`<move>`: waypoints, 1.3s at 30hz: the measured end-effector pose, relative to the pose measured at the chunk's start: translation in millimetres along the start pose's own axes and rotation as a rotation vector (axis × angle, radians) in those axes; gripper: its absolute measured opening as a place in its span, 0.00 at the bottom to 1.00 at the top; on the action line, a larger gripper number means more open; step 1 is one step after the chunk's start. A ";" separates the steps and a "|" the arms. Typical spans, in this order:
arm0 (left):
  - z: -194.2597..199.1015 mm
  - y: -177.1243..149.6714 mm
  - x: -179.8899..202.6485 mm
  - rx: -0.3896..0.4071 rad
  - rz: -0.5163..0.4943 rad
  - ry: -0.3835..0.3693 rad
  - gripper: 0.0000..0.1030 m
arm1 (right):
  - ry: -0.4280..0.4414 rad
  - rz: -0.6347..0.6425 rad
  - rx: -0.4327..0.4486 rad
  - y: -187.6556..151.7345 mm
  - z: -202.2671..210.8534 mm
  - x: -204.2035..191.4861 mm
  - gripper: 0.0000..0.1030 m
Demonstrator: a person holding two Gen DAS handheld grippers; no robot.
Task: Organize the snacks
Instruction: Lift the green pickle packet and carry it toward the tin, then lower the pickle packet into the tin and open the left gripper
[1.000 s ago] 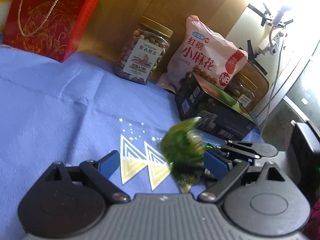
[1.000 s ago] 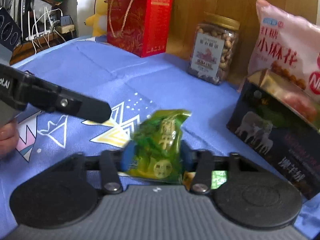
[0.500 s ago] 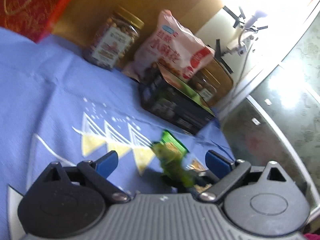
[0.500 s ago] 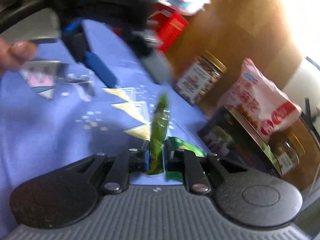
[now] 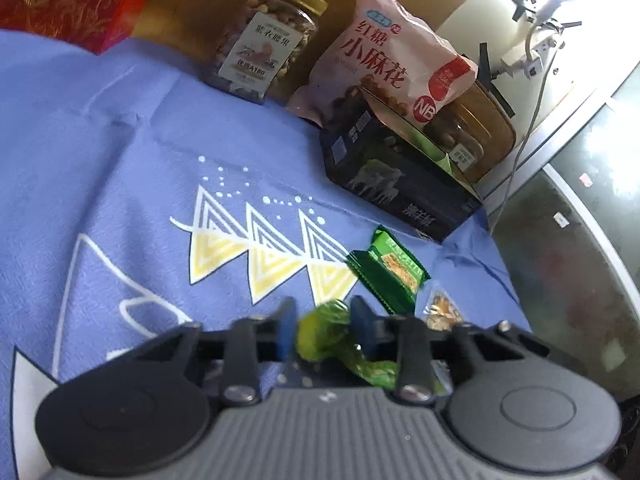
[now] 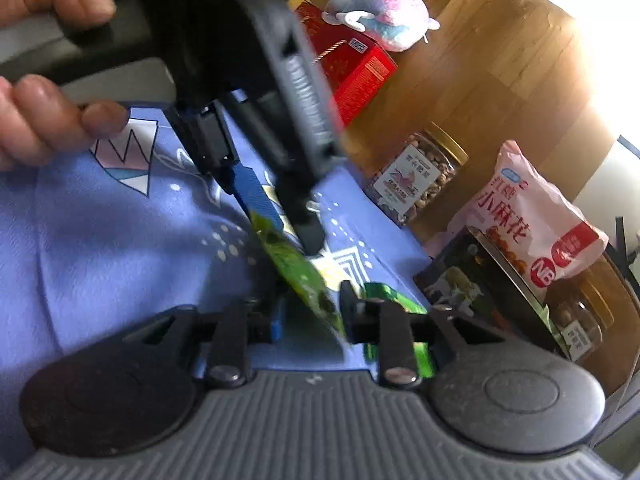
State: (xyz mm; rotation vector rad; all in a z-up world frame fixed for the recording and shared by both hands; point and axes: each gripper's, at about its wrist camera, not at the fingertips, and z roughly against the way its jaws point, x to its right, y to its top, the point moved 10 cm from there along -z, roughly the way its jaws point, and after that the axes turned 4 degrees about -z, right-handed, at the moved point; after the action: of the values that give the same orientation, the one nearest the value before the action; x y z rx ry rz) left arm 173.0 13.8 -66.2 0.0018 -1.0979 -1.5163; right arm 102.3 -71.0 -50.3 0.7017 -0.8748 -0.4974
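A crumpled yellow-green snack packet [image 5: 320, 334] sits pinched between the blue pads of my left gripper [image 5: 324, 330], which is shut on it. In the right wrist view the same packet [image 6: 304, 276] hangs slanted from the left gripper [image 6: 282, 220] down into my right gripper [image 6: 314, 316]. The right jaws are opening, with the packet's lower end still between them and a gap on its left side. A dark green wafer packet [image 5: 386, 270] lies on the blue cloth [image 5: 100, 140] just beyond, and a small clear nut packet [image 5: 440, 312] lies beside it.
Along the wooden back stand a red gift box [image 5: 68, 0], a nut jar [image 5: 268, 48], a pink snack bag [image 5: 392, 64] and a black box [image 5: 392, 184]. A plush toy [image 6: 380, 12] rests on the red box. A person's hand [image 6: 40, 120] holds the left gripper.
The right gripper rolled and carried the packet over to the left gripper. The left jaws, wide open before, closed on the packet. The right jaws have loosened from it.
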 end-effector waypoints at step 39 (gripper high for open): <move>-13.8 9.9 62.2 -0.100 0.050 -0.237 0.55 | 0.086 -0.566 0.069 -21.2 26.0 73.5 0.09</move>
State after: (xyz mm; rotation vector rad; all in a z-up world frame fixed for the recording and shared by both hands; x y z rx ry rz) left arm 169.8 -41.4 -32.9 -0.2786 -1.1980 -1.5519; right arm 119.2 -142.2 -16.2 1.0323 -0.6061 -0.9355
